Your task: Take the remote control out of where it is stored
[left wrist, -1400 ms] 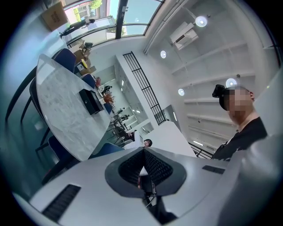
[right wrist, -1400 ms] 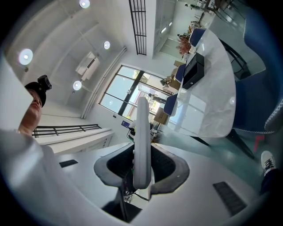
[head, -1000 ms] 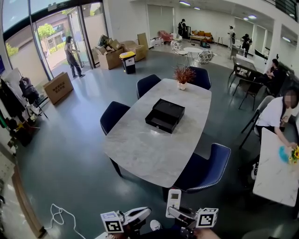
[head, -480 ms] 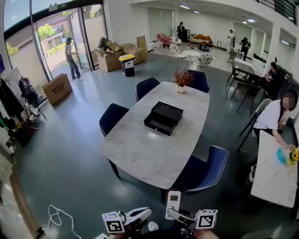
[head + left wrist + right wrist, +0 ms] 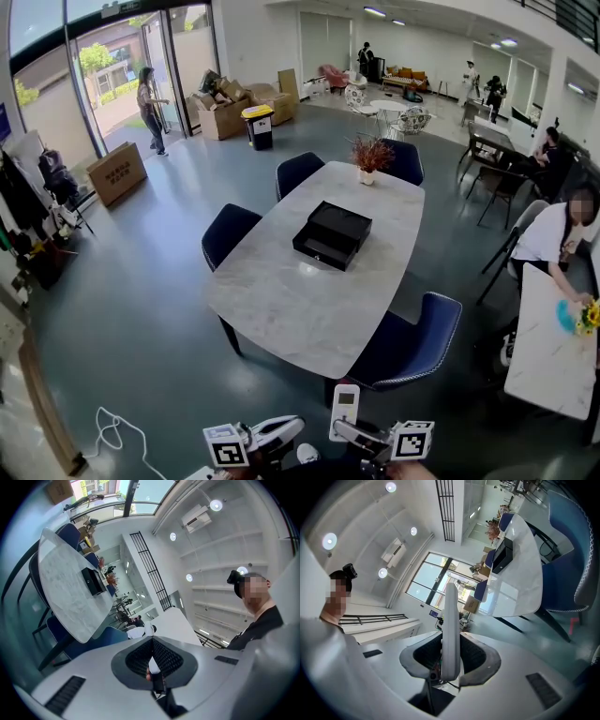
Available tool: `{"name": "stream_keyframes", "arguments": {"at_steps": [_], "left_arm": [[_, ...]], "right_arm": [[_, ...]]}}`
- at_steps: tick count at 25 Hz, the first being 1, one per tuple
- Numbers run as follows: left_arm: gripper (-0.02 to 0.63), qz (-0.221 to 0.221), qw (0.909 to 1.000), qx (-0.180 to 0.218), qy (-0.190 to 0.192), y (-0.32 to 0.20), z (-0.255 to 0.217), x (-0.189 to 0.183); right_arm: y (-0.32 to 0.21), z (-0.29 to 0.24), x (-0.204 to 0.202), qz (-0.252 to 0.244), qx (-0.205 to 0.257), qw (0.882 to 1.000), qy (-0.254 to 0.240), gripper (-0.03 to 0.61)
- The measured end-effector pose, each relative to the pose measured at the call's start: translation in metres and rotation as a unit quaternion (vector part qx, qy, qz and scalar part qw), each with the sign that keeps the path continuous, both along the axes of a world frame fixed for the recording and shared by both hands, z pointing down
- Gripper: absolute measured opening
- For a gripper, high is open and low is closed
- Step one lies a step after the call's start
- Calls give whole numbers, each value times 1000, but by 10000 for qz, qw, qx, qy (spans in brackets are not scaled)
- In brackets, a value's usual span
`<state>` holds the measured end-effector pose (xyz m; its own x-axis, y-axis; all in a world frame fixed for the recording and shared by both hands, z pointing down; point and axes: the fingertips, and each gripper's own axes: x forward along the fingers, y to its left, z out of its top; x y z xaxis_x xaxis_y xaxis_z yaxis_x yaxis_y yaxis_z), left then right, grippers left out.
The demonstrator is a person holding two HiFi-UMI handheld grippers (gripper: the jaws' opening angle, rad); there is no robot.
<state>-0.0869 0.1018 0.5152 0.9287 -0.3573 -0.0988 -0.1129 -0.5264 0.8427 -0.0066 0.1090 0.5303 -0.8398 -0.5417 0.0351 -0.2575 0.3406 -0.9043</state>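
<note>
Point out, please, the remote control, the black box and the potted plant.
remote control (image 5: 345,411), head view, middle of its white face.
black box (image 5: 317,251), head view, its front wall.
potted plant (image 5: 370,150), head view, its reddish foliage.

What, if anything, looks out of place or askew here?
Only the black box on the table: its drawer stands pulled out. The white remote is well away from it, upright in the right gripper. A loose white cable trails on the floor. Nothing looks spilled or damaged.
</note>
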Motion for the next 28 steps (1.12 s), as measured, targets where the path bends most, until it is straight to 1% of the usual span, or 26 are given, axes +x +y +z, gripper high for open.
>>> {"name": "stream_keyframes", "arguments": {"at_steps": [3, 10, 13, 22, 28], "left_arm": [[5, -18, 10000, -26, -45, -1, 4, -2], [5, -39, 9999, -92, 71, 0, 0, -1], [5, -59, 9999, -89, 17, 2, 2, -2], [5, -24, 10000, 30, -40, 7, -2, 3], [6, 52, 9999, 114, -69, 9, -3, 9]], "right_arm": [[-1, -2, -2, -24, 31, 10000, -52, 115], [1, -1, -3, -63, 56, 10000, 15, 115], [2, 0, -2, -83, 68, 9999, 39, 115], [5, -3, 3, -81, 37, 9999, -82, 115], [7, -2, 8, -49, 77, 9999, -49, 115]]}}
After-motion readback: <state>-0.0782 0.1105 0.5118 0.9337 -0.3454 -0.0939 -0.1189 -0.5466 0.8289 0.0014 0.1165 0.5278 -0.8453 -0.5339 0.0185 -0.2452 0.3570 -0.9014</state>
